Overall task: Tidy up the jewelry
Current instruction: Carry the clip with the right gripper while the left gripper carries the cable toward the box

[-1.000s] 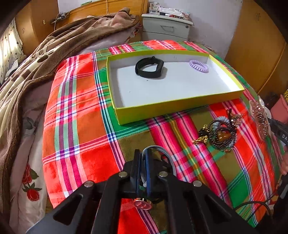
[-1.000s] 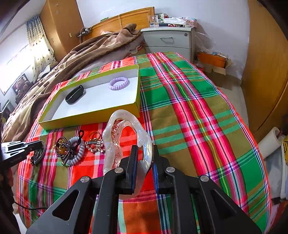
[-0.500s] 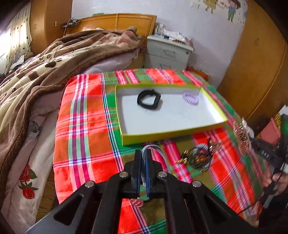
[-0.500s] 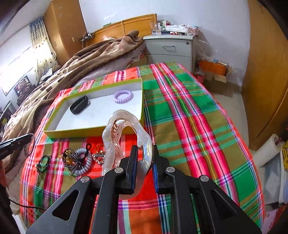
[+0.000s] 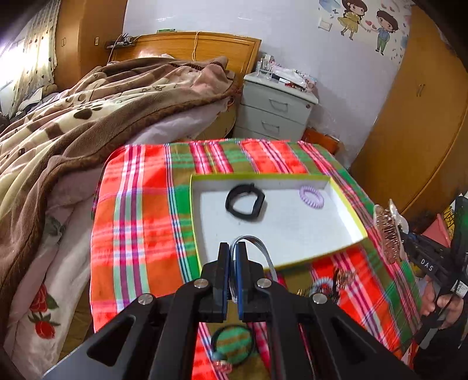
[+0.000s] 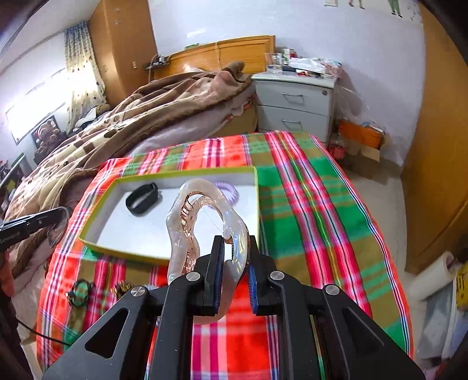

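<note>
Both tongs have been raised above the plaid bench (image 5: 137, 239). Left tongs (image 5: 233, 248) are clamped on a thin grey hoop (image 5: 264, 254); right tongs (image 6: 236, 248) are clamped on a clear hair claw (image 6: 187, 242), before the tray (image 6: 96, 233).

A red, green and pink plaid cloth (image 5: 137, 233) covers the bed's foot end. Along its left edge a brown paw-print blanket (image 5: 73, 117) lies heaped over a pale floral sheet (image 5: 38, 315). Beyond the cloth's far edge stands a wooden headboard (image 6: 222, 54), with a grey two-drawer nightstand (image 6: 295, 102) just beside it, its top crowded with small clutter. Cartoon stickers (image 5: 368, 23) decorate the white wall. A wooden wardrobe (image 5: 415, 122) stands at the right. A spotted curtain (image 6: 80, 67) hangs at the bright window.
</note>
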Demonstrator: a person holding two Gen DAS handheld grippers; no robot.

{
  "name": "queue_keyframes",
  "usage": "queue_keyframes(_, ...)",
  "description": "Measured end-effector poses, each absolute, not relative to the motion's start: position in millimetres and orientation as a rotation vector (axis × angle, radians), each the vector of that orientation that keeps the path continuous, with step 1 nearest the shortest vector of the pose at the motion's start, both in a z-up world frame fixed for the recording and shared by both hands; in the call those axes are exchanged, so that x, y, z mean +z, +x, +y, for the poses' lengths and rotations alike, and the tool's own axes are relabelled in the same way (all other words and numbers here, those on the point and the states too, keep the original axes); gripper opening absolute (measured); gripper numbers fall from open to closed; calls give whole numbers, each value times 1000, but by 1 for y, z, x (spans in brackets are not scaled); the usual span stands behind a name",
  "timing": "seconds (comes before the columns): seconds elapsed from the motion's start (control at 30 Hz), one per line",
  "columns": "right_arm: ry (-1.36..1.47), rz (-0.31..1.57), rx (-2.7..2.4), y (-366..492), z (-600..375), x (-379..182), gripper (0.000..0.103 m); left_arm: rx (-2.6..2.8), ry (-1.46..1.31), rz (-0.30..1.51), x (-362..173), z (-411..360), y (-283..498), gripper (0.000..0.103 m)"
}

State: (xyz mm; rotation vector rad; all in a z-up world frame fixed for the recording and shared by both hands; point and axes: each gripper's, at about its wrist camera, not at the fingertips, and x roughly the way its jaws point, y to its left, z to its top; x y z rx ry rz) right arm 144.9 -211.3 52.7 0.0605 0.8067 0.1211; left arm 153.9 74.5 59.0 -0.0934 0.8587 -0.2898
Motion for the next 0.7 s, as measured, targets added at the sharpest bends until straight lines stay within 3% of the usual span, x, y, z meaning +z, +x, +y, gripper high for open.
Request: queue_keyframes(0.7, 14, 968, 239, 265, -152, 13, 15, -262, -124, 956, 17, 55, 235, 4)
